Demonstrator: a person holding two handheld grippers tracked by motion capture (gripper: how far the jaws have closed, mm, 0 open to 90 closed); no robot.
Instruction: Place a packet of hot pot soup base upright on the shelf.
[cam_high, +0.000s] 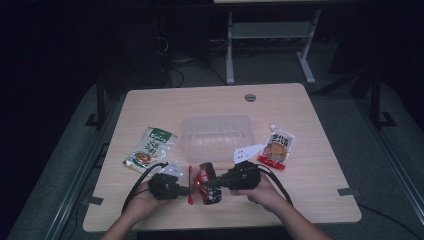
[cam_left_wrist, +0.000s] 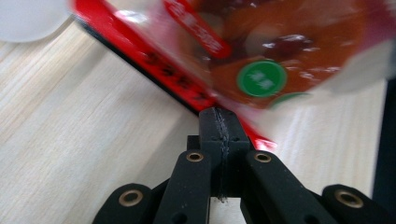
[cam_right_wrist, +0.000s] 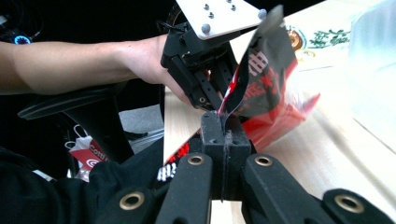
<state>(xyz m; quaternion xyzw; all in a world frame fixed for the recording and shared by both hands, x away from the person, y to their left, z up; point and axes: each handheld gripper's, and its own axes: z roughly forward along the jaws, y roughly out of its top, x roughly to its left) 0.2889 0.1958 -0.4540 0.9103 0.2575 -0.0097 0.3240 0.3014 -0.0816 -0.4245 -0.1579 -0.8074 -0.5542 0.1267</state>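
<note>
A red and black snack packet (cam_high: 205, 183) hangs just above the front of the wooden table (cam_high: 300, 200), held between both grippers. My left gripper (cam_high: 189, 190) pinches its left edge; in the left gripper view the jaws are shut on the packet's red border (cam_left_wrist: 219, 122). From the right, my right gripper (cam_high: 214, 183) grips the other edge, and in the right gripper view its jaws are shut on the packet's (cam_right_wrist: 261, 93) corner (cam_right_wrist: 223, 122). The left gripper (cam_right_wrist: 205, 100) and the hand holding it appear just behind the packet there.
A clear plastic tub (cam_high: 217, 136) stands in the table's middle, just behind the grippers. A green and white packet (cam_high: 150, 146) lies to its left, an orange and white packet (cam_high: 277, 147) to its right. A round grommet (cam_high: 250, 97) sits near the far edge.
</note>
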